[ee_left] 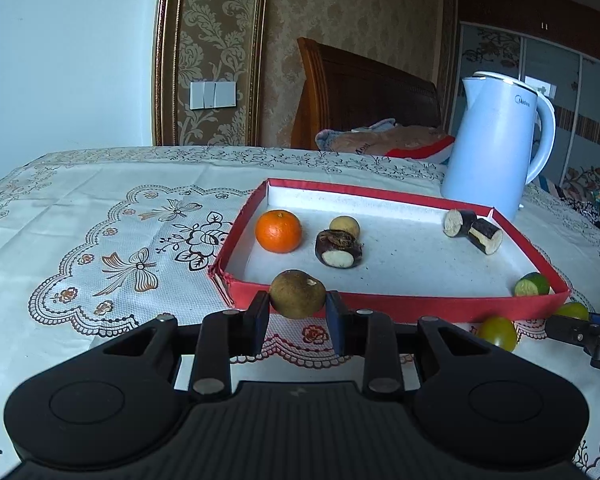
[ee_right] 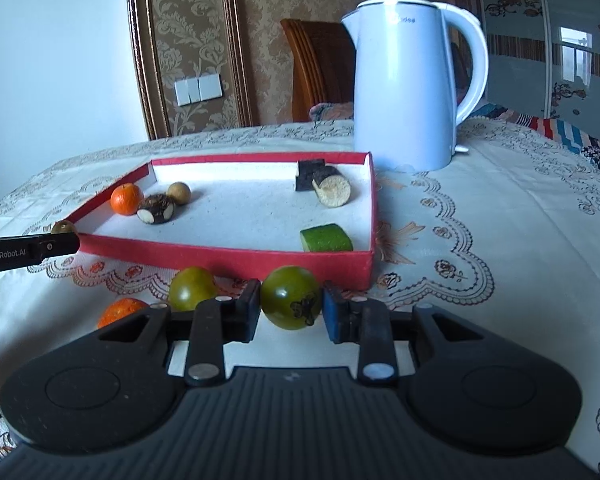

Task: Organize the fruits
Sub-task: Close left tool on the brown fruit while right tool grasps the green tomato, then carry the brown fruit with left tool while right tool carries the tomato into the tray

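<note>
— Grips first: left gripper [ee_left: 298, 312] clamped on round brown fruit [ee_left: 297, 293], right gripper [ee_right: 291, 312] clamped on round green tomato [ee_right: 291, 297], both just short of shallow red cardboard tray [ee_right: 236, 258].

— Lift clear over near wall, lower gently. Bare white floor mid-tray; avoid tall pale-blue kettle [ee_right: 406, 92] beyond.

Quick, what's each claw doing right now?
Left gripper: closed on a brown round fruit.
Right gripper: closed on a green tomato.
</note>
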Demonstrator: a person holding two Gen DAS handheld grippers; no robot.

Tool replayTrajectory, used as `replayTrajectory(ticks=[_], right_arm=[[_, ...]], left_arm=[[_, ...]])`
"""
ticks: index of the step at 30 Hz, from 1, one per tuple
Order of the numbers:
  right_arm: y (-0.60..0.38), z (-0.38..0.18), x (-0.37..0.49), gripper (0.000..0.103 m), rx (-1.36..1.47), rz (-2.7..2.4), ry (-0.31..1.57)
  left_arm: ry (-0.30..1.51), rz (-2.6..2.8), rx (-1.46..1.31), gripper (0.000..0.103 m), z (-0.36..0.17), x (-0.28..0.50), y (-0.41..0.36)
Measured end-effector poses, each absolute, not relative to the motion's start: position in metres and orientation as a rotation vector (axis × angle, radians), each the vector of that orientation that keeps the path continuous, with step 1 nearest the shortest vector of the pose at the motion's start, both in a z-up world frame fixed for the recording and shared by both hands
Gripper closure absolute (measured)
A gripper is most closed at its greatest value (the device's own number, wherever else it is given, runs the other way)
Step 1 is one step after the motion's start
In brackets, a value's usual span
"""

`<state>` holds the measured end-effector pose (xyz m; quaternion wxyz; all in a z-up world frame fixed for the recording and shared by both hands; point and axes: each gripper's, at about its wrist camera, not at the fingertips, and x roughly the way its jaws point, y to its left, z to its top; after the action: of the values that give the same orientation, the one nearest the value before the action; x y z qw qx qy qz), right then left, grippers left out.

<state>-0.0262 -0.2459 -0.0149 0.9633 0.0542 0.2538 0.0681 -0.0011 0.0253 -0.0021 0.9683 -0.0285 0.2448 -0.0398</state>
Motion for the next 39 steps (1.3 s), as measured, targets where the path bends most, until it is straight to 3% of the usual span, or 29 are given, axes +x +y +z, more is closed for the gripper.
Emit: replayTrajectory(ticks=[25,39], right_arm=[[-0.222,0.006,-0.005,0.073,0.040,0.132,0.455],[-0.195,-0.002,0.044,0.073,-0.064,0.144,0.560]], left_arm=[[0.470,-0.001,-0.036,0.073,0.000,0.014,0.020],[0.500,0.030,0.078,0.073,-0.008,0.043,-0.001]])
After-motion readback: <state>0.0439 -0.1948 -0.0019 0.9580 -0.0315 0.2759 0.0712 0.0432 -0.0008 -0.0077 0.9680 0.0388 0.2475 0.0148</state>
